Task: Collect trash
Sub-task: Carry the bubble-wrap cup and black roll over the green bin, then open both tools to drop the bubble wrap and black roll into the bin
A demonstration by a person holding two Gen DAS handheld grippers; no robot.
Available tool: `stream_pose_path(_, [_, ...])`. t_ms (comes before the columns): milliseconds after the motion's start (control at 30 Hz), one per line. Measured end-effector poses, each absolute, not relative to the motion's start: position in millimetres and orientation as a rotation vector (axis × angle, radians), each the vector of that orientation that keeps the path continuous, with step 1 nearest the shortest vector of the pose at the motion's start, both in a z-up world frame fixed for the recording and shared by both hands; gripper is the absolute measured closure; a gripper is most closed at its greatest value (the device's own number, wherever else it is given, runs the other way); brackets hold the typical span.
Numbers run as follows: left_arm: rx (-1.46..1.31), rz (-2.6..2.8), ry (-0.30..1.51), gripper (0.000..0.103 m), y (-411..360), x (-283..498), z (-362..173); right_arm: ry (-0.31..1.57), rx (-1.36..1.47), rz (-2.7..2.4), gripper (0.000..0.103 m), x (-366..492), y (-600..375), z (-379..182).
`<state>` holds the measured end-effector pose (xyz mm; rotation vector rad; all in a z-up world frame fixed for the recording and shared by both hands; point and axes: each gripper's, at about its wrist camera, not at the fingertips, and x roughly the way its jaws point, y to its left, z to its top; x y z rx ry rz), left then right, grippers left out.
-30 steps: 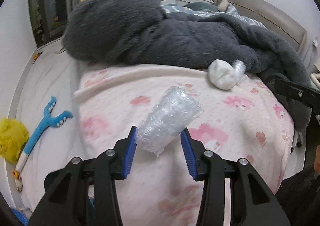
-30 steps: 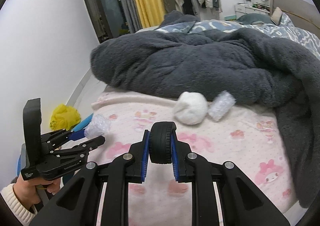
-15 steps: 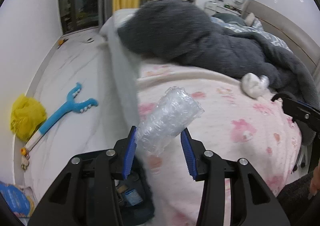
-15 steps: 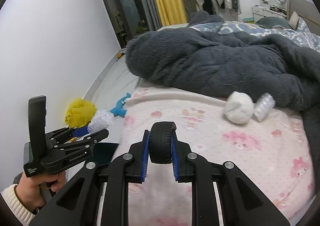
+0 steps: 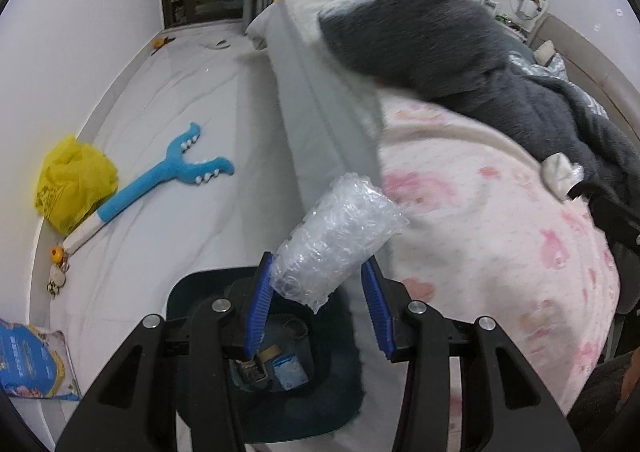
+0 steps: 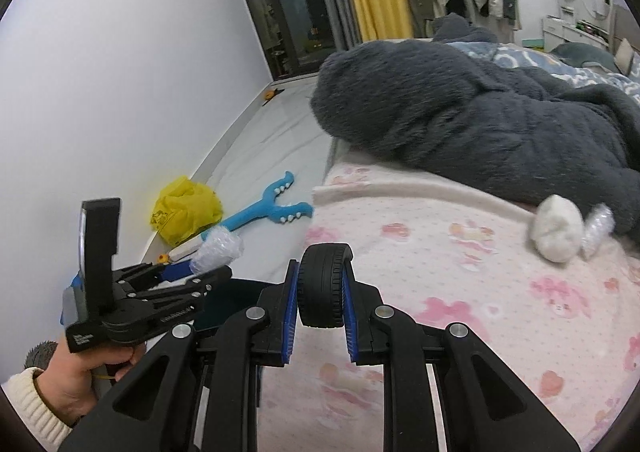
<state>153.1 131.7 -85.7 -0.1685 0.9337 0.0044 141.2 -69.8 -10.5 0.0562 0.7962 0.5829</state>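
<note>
My left gripper (image 5: 318, 306) is shut on a roll of clear bubble wrap (image 5: 340, 238) and holds it above a dark bin (image 5: 208, 384) that stands on the floor beside the bed, with scraps inside. In the right wrist view the left gripper (image 6: 200, 276) holds the bubble wrap (image 6: 218, 250) at the lower left. My right gripper (image 6: 320, 302) is shut on a small black toy wheel (image 6: 322, 284) above the pink blanket (image 6: 460, 284). A white paper ball (image 6: 558, 228) and a small bubble wrap piece (image 6: 598, 226) lie on the bed by the grey fleece.
A grey fleece blanket (image 6: 460, 120) covers the far part of the bed. On the floor lie a blue plush toy (image 5: 160, 176), a yellow plastic bag (image 5: 74, 182) by the wall and a blue packet (image 5: 28, 364).
My left gripper has swung left off the bed with the bubble wrap, and the bin has come into view under it. My right gripper has also turned left, still holding the wheel.
</note>
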Motion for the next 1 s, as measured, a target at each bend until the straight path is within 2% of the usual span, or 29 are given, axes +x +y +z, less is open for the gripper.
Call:
stream_pose_path(767, [-0.209, 0.027, 1.249, 0.054, 195, 127, -189, 0.878, -0.023, 0.748, 0.083, 146, 50, -43])
stream_pose_path(867, [-0.207, 0.014, 1.28, 0.048, 198, 123, -198, 0.888, -0.045, 0.757, 0.083, 147, 61, -48])
stream_pose_path(933, [-0.216, 0.011, 1.288, 0.039, 201, 119, -200, 0.901, -0.06, 0.761, 0.083, 148, 67, -53])
stream_pose_path(1000, [-0.228, 0.014, 1.286, 0.035, 208, 115, -199, 0.919, -0.068, 0.76, 0.083, 150, 70, -59])
